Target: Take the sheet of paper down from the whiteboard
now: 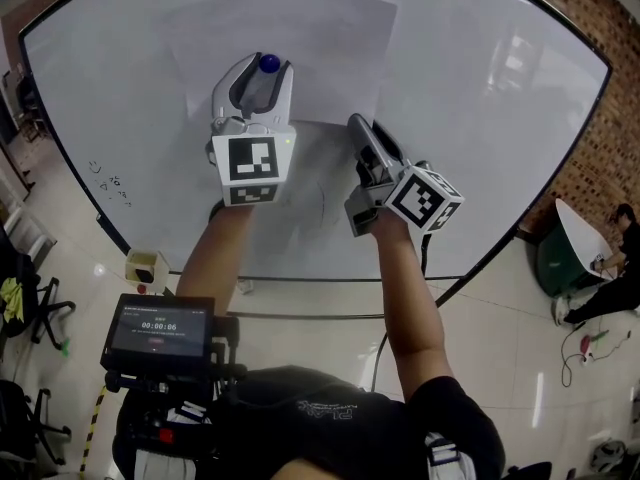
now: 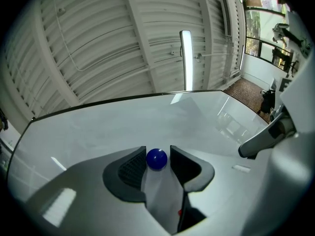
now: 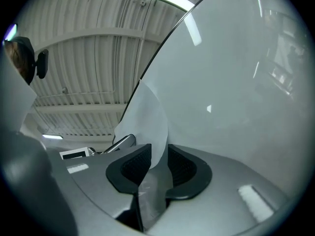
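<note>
Head view, nearest first: two forearms [image 1: 400, 268] raised toward the board. Left gripper [image 1: 266, 70] with jaws partly apart, blue ball magnet [image 1: 269, 63] between the pads, sliver of gap beside one. Right gripper [image 1: 357, 126] likewise partly apart, lifted lower corner of the sheet of paper [image 1: 300, 48] between its pads, unpinched. Beyond, rest of sheet flat against whiteboard [image 1: 480, 118].

Workshop hall, whiteboard [image 1: 480, 118], brick wall [image 1: 604, 153], corrugated roof [image 2: 98, 43]
</note>
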Demonstrator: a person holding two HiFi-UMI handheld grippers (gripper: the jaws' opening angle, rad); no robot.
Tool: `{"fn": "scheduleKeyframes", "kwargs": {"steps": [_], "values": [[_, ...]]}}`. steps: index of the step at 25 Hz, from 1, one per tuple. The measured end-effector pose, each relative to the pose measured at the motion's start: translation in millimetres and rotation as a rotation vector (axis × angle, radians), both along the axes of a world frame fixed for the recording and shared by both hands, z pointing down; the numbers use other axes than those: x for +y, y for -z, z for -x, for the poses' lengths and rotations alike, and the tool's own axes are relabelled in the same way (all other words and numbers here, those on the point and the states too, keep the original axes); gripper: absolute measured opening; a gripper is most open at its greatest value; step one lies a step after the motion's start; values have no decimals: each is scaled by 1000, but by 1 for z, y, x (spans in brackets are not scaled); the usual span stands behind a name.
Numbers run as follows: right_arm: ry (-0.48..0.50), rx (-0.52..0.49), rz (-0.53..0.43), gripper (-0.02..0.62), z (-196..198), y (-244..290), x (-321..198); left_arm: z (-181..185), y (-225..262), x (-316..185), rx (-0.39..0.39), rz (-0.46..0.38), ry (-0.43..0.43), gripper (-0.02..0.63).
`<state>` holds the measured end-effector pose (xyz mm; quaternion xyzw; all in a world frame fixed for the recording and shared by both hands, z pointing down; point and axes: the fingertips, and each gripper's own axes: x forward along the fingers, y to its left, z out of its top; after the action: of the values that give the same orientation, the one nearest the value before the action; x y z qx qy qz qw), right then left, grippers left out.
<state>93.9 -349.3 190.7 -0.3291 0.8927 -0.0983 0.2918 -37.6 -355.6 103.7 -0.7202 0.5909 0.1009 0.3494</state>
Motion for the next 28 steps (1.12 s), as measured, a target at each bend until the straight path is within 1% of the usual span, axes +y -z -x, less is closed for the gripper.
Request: {"fn": "scheduleKeyframes", "kwargs": {"steps": [3,4,5,10,14,20,22,25,28], "values": [[-4,-3,-11,58,2,0,-5,-1,0,-1,-5,-7,-4,146],[-13,1,-9,24,2,-1,-7,-1,0,-1,-5,-7,-3,134],[-18,1,-8,15,2,-2,-7,0,0,-1,-5,-7,-2,123],[-33,7,-43,14,1,1,0,-2,-1,-3,-7,-2,-12,121],[-42,-7,-47,14,-2,-1,-1,-4,-2,-4,-9,-2,-21,121],[-61,-21,-51,14,-12,-6,9,-11,-7,1,0,-4,-62,121],[-74,-37,-44,12,-16,-10,10,-11,-11,1,10,-4,-85,121],[-104,-57,-11,12,-24,-31,3,-4,-29,-6,33,13,-146,121],[-169,-27,13,12,-53,-50,12,-15,-46,-1,43,31,-202,121]]}}
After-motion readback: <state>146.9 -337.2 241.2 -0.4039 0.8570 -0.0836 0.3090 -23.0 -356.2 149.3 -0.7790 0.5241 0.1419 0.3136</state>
